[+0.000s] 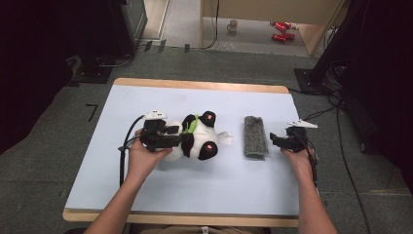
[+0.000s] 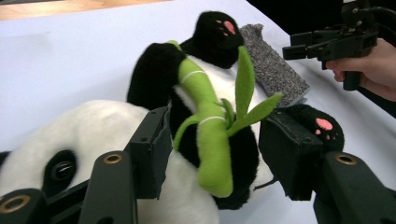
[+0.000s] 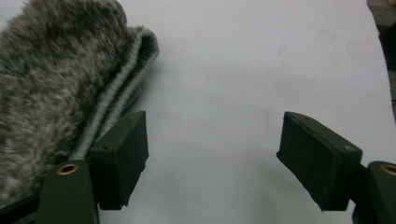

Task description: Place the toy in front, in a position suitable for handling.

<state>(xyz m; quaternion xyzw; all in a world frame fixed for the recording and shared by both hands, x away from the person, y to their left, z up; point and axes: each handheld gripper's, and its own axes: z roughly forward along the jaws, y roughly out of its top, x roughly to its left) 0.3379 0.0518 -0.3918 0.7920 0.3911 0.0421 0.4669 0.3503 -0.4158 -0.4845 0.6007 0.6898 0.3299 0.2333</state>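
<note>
1. High view: a black-and-white plush panda toy (image 1: 199, 139) lies on its back near the middle of the desk (image 1: 146, 195), which is covered with a pale blue sheet. Its long axis runs across the desk – head toward the left edge, pink-soled feet toward the right.
2. A green felt bamboo sprig (image 2: 210, 126) lies along the panda's chest on the same line, leaves spreading toward the feet.
3. The left gripper (image 1: 181, 140) reaches in from the left over the panda's head. Its jaws stand about half open, either side of the bamboo sprig and chest; the pads do not press on them.
4. To the right of the panda's feet lies a grey fuzzy folded cloth (image 1: 255, 136), its long axis running from near edge to far edge – it sits between the panda and the right gripper (image 1: 273, 141).
5. The right gripper holds nothing; its jaws are apart over bare desk, one pad just beside the cloth's ribbed hem.
</note>
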